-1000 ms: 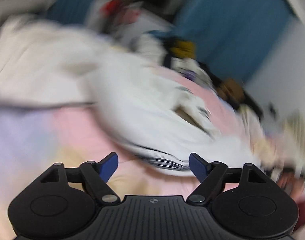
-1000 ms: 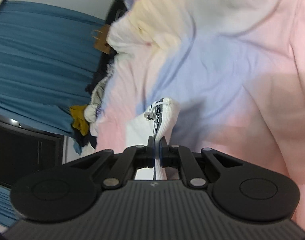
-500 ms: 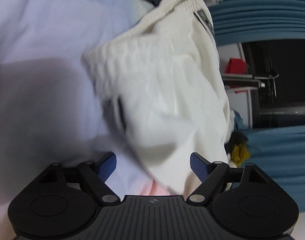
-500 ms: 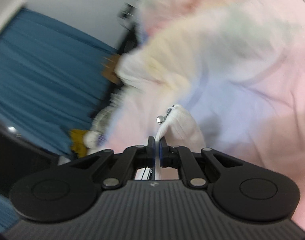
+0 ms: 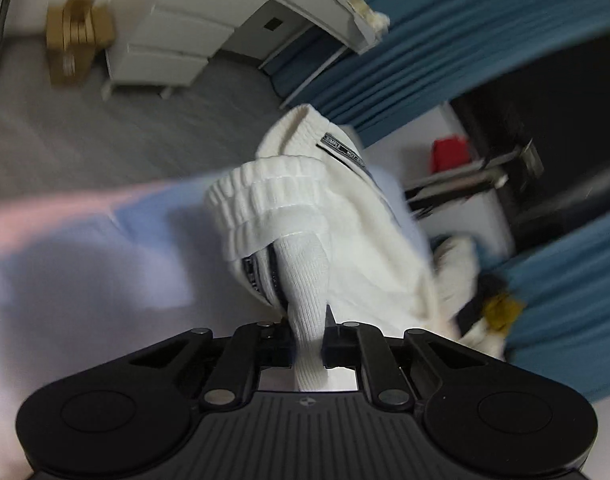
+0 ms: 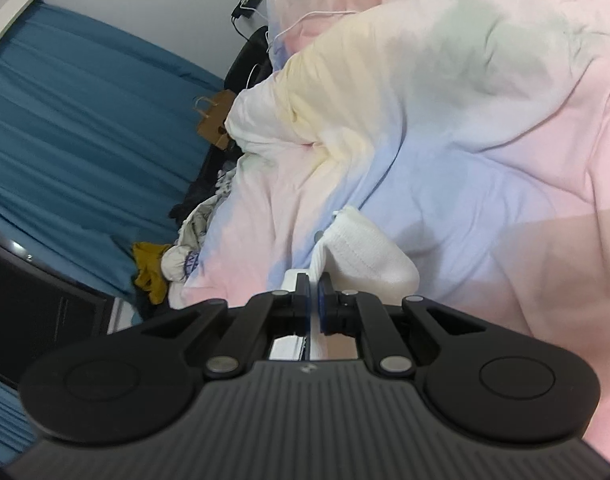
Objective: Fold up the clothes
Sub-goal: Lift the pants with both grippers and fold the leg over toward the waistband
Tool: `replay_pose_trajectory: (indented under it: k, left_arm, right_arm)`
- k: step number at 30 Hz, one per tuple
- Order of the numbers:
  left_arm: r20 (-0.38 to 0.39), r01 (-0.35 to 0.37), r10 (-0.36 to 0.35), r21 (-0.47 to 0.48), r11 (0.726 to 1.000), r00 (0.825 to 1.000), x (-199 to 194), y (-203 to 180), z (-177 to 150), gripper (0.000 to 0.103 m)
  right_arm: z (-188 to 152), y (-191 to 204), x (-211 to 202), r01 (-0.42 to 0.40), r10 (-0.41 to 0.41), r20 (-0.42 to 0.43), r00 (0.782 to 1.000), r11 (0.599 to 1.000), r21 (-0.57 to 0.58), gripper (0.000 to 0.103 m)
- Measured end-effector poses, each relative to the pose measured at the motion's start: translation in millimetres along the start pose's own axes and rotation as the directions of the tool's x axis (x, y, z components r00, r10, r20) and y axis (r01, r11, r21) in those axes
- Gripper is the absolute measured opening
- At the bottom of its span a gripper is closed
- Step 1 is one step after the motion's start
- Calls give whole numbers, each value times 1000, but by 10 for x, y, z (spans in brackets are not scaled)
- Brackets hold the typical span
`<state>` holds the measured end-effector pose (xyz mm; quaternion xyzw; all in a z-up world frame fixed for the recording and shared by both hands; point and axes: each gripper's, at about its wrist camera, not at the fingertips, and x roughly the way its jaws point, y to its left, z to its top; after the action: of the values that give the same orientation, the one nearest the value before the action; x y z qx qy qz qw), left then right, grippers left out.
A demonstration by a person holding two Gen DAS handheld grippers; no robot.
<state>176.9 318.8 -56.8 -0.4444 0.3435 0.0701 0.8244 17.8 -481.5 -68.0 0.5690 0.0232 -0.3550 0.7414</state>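
Where the left wrist view looks off the bed toward a white drawer unit (image 5: 161, 44), a cardboard box (image 5: 75, 40) and blue curtains (image 5: 457, 40), the left gripper (image 5: 308, 338) is clenched on a bunched fold of the white knit garment (image 5: 305, 216), whose ribbed waistband rises over the pastel duvet (image 5: 77, 264). Only the right wrist view shows the rumpled duvet's wider spread, a paper bag (image 6: 213, 118) and a heap of clothes (image 6: 173, 264) along its edge, with the right gripper (image 6: 313, 300) clamped on another edge of the garment.
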Motion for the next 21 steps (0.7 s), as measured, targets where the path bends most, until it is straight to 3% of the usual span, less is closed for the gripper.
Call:
replay_pose_trajectory:
  k: [5, 7, 10, 14, 19, 21]
  left_arm:
    - [-34, -32, 33, 30, 999, 999, -223, -19, -15, 11]
    - [-42, -57, 58, 34, 998, 997, -267, 63, -36, 11]
    - [-76, -115, 116, 20, 993, 990, -169, 252, -83, 12]
    - [-117, -175, 179, 47, 984, 977, 28, 479, -186, 15]
    - [-81, -186, 197, 123, 975, 977, -28, 525, -257, 33]
    - [-56, -196, 207, 162, 967, 977, -143, 471, -270, 51]
  right_arm:
    - [-5, -78, -177, 30, -31, 21, 999, 998, 52, 7]
    - [-17, -124, -236, 84, -86, 32, 996, 995, 54, 7]
    - [-48, -258, -155, 224, -222, -27, 975, 972, 68, 7]
    - [-64, -478, -70, 297, -285, -99, 953, 944, 144, 7]
    - [-53, -512, -118, 303, -288, -107, 952, 937, 173, 8]
    - [-36, -511, -152, 302, -287, -102, 952, 935, 187, 10]
